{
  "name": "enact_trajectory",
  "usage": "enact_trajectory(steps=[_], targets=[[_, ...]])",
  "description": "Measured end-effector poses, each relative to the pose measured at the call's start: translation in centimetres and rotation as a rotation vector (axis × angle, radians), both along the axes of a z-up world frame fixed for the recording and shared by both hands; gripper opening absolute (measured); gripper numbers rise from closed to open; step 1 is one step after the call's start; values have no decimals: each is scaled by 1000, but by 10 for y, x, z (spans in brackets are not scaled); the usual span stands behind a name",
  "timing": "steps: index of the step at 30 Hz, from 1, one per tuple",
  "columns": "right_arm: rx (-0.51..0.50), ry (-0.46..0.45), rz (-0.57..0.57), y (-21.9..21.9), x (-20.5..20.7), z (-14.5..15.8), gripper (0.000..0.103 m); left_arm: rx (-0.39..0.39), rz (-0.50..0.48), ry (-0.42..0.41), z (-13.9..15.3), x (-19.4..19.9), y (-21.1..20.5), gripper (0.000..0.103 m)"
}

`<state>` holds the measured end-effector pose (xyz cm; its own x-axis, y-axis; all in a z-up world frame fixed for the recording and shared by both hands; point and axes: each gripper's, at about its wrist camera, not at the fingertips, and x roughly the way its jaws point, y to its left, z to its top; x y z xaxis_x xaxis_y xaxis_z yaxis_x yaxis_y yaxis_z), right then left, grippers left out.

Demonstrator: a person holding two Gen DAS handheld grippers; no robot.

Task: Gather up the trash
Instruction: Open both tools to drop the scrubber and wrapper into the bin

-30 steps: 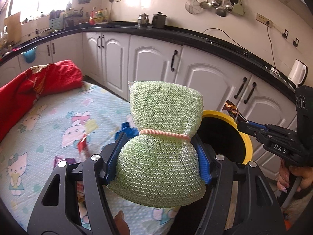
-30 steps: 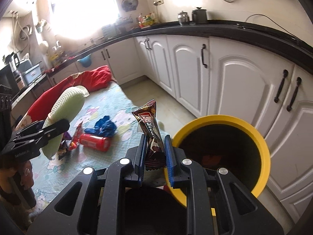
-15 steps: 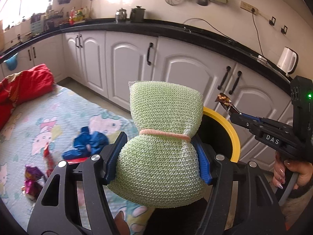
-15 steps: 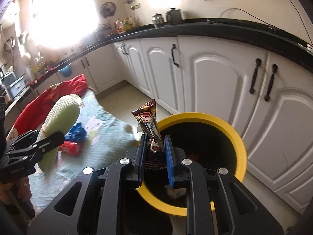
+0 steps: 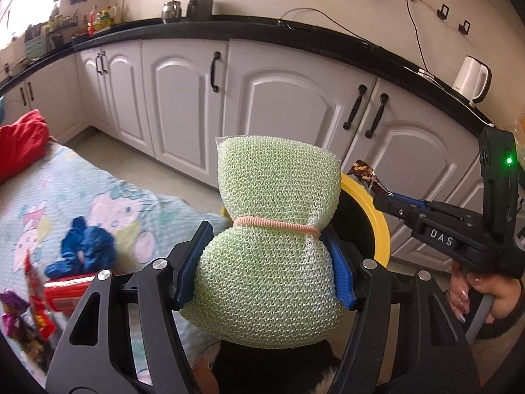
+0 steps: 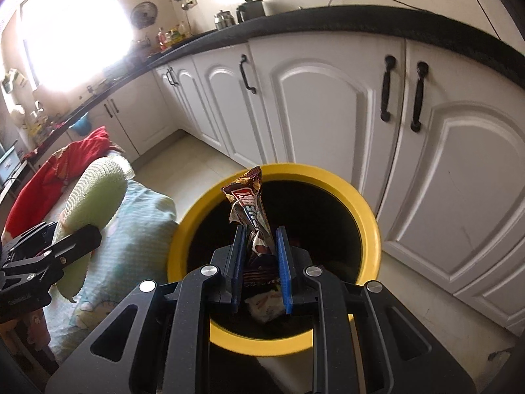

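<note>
My left gripper (image 5: 267, 239) is shut on a green mesh sponge (image 5: 272, 229) tied with a pink band, held beside the yellow-rimmed black bin (image 5: 377, 220). My right gripper (image 6: 261, 256) holds a brown snack wrapper (image 6: 251, 207) upright over the bin's opening (image 6: 367, 216); its jaws have parted a little around the wrapper. The sponge also shows in the right wrist view (image 6: 95, 190), left of the bin. Trash lies at the bin's bottom (image 6: 265, 305).
A Hello Kitty cloth (image 5: 65, 203) on the left bears a blue crumpled bag (image 5: 82, 249), a red can (image 5: 69, 292) and wrappers (image 5: 19, 315). A red cloth (image 5: 19, 141) lies behind. White cabinets (image 5: 295, 115) stand close behind the bin.
Both grippers moved right toward the bin. The right gripper with the wrapper is now over the bin opening, and its jaws are slightly wider apart.
</note>
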<state>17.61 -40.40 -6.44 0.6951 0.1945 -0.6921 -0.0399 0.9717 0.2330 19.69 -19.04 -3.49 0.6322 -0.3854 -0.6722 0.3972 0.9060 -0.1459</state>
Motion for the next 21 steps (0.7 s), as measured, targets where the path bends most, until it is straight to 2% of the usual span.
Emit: enact_trajectory(steps=[9, 21], targets=[[13, 44, -30, -11, 6, -19, 18, 20, -27, 48, -22, 21, -27, 57], [39, 72, -59, -22, 10, -32, 19, 32, -26, 88, -40, 40, -39, 59]])
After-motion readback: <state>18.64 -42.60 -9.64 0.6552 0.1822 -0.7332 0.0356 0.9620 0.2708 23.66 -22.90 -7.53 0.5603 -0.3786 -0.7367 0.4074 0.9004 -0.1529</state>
